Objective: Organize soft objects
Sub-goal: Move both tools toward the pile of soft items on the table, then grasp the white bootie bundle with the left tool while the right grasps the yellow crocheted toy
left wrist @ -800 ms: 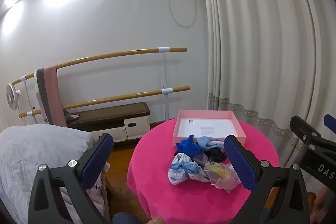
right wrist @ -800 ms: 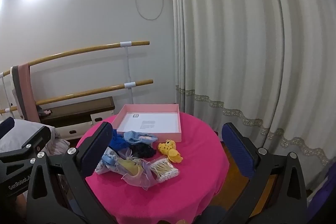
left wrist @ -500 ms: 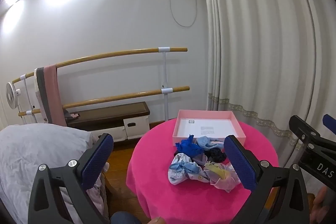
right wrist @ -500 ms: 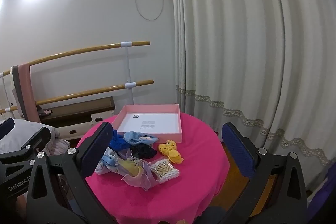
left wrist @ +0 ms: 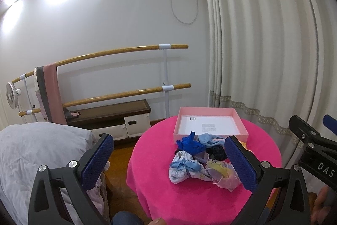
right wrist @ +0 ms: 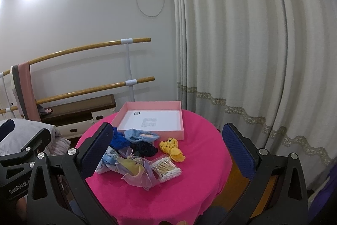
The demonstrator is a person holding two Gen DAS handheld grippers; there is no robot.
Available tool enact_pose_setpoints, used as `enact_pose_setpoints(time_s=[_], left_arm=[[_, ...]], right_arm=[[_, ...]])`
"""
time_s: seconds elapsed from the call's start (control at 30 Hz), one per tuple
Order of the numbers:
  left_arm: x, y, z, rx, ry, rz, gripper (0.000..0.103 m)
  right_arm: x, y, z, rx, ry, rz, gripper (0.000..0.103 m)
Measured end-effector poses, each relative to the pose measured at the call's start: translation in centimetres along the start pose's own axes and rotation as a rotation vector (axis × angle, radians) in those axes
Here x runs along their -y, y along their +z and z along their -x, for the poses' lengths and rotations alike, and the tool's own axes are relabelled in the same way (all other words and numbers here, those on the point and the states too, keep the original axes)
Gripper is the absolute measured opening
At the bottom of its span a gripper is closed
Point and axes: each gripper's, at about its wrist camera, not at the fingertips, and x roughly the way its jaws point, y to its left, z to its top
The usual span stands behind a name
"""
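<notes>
A round table (left wrist: 189,199) in pink cloth bears a soft pile (left wrist: 202,159) before a pink box (left wrist: 210,136). The left gripper (left wrist: 168,161) gapes empty; "DAS" marks the neighbour. The right gripper (right wrist: 168,151) gapes empty above the pile (right wrist: 134,153); "GenRobot" is readable.

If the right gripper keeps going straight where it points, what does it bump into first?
Probably the yellow crocheted pieces on the pink table; the open right gripper points roughly at them, though depth is hard to judge.

Right gripper (right wrist: 168,147): jaws fully apart, empty, above round pink table (right wrist: 200,187). Soft items (right wrist: 134,153) piled beside shallow pink box (right wrist: 151,119).
</notes>
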Motion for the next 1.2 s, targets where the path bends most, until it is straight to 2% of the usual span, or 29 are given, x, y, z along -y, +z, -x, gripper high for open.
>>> enact_pose_setpoints(time_s=[0.37,0.5,0.57,0.77,0.8,0.97,1.03,1.2], left_arm=[[-1.1,-0.9,-4.2,-0.074,0.019,-0.016,0.103],[-1.5,-1.4,-5.4,-0.068,0.031,-0.017,0.103],[-1.4,-2.1,-6.8,-0.053,0.014,0.025,0.103],[-0.3,-4.7,-10.8,-0.276,-0.04,0.094,0.103],[0.2,-4.8,-11.4,-0.299,-0.075,0.153,0.103],[0.1,-4.6,-14.3,-0.301,-0.091,0.147,0.103],[-0.3,-5.0,-15.9,-0.29,-0.059,0.086,0.103],[0.4,-5.8,-20.3,-0.353,-0.073,0.059,0.103]], right_arm=[[0.3,-1.8,-4.0,-0.1,0.01,-0.008,0.103],[0.5,-2.4,-5.2,-0.123,0.012,-0.001,0.103],[0.8,-3.0,-6.2,-0.155,0.009,-0.005,0.103],[2.1,-5.1,-9.2,-0.253,0.012,-0.021,0.103],[2.2,-5.2,-9.6,-0.26,0.013,-0.02,0.103],[2.0,-6.1,-11.4,-0.296,0.029,-0.011,0.103],[2.0,-6.6,-12.3,-0.319,0.033,-0.008,0.103],[2.5,-7.8,-14.8,-0.378,0.028,-0.017,0.103]])
